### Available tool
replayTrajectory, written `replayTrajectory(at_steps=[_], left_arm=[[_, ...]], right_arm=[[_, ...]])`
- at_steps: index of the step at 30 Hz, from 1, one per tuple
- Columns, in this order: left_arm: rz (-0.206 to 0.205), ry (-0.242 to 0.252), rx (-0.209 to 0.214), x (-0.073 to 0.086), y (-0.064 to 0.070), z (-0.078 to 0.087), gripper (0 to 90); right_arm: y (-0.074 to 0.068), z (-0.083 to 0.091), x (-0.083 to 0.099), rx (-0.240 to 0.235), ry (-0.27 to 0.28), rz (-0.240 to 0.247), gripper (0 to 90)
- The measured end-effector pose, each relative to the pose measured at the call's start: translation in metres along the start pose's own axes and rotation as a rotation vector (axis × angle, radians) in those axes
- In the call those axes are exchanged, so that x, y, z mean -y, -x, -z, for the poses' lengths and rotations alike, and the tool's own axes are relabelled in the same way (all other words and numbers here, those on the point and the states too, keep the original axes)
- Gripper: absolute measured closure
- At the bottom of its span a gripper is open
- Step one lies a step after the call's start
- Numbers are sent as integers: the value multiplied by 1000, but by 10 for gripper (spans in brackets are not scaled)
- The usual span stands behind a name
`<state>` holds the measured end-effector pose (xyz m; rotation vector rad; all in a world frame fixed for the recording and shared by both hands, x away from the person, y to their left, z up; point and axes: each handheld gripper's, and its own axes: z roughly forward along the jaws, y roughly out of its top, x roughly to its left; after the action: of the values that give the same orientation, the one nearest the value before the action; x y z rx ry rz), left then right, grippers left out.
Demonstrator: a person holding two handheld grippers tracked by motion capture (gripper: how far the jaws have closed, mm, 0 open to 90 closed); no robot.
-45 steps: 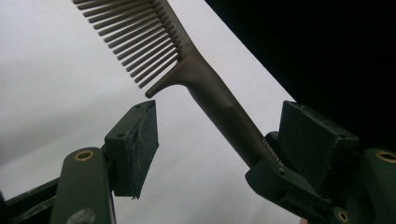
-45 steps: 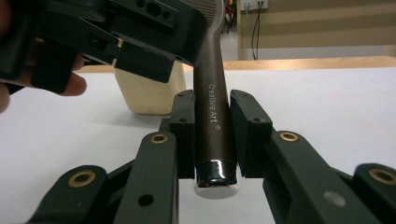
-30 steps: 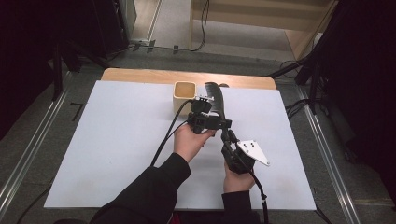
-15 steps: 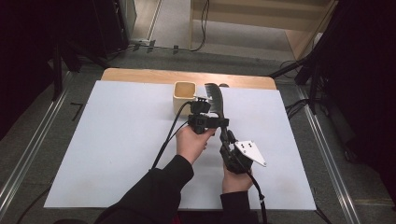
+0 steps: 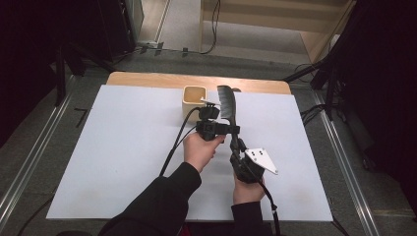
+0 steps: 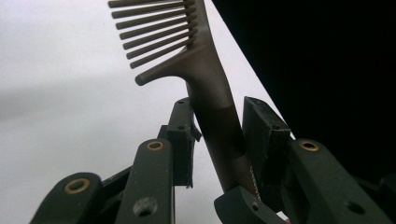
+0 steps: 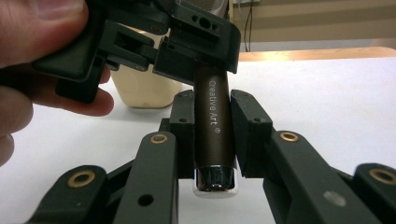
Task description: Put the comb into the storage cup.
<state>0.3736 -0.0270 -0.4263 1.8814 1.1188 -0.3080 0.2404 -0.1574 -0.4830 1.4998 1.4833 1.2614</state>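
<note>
While you hold it off the surface, this is how things stand:

Comb (image 5: 227,104): dark brown, wide-toothed, raised above the white sheet (image 5: 123,147) toward its far edge, near the middle; teeth end points away from you, handle end toward you. The handle reads "Creative Art" and ends in a chrome cap (image 7: 215,183).

Right gripper (image 5: 236,147): your jaws pinch the lower handle from both sides, pads flat against it, the cap just below them.

Left gripper (image 5: 216,127): your jaws bracket the handle higher up, below the teeth; one pad touches it, the other shows a slim gap, so whether it is clamped cannot be told.

Hands: your left hand (image 5: 200,150) and right hand (image 5: 246,189) sit close together.

Cream cup (image 5: 194,101): stands on the sheet near its far edge, just left of the comb's teeth.
</note>
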Motion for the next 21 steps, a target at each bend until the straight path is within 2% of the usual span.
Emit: replayTrajectory(at_steps=[2, 7, 10, 21], left_arm=[[3, 0, 6, 0, 0, 0, 672], [34, -5, 52, -2, -2, 2, 691], [39, -8, 60, -2, -3, 2, 701], [56, -14, 99, -3, -5, 4, 729]], right_arm=[[0, 0, 0, 0, -1, -2, 702], [-1, 1, 0, 4, 3, -1, 699], [-2, 0, 0, 9, 3, 6, 697], [0, -2, -1, -21, -21, -7, 683]])
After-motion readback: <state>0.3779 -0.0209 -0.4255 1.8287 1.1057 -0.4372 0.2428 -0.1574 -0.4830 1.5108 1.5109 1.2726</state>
